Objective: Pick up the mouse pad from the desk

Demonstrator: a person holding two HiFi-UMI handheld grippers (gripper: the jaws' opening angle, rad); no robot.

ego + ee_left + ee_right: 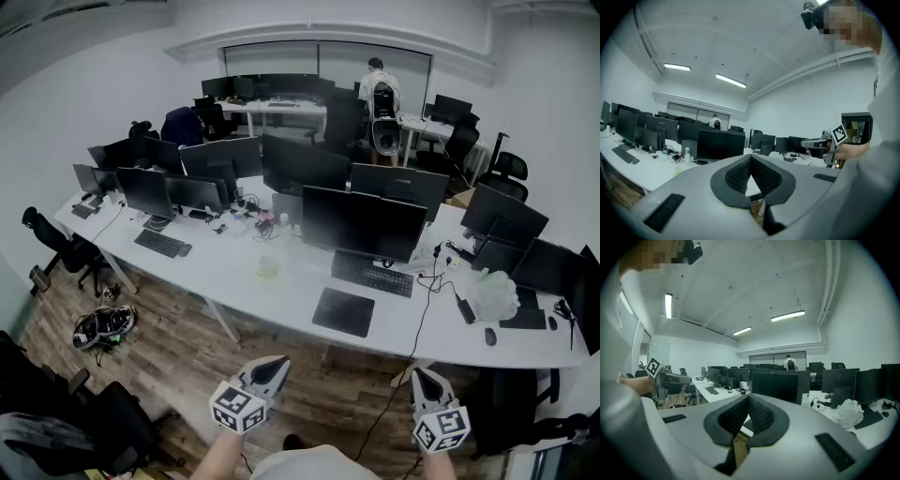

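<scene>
While your left gripper [274, 363] and right gripper [424, 375] hang short of the table [281, 292], both sets of jaws sit together on nothing | mouse pad [343, 311]: dark, flat, rectangular, by the table's front edge, before the keyboard [372, 274] | hard to see: you cannot make it out in either gripper view

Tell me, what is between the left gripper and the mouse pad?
Only bare wooden floor and the front edge of the white desk lie between the left gripper and the mouse pad, as the head view shows.
</scene>
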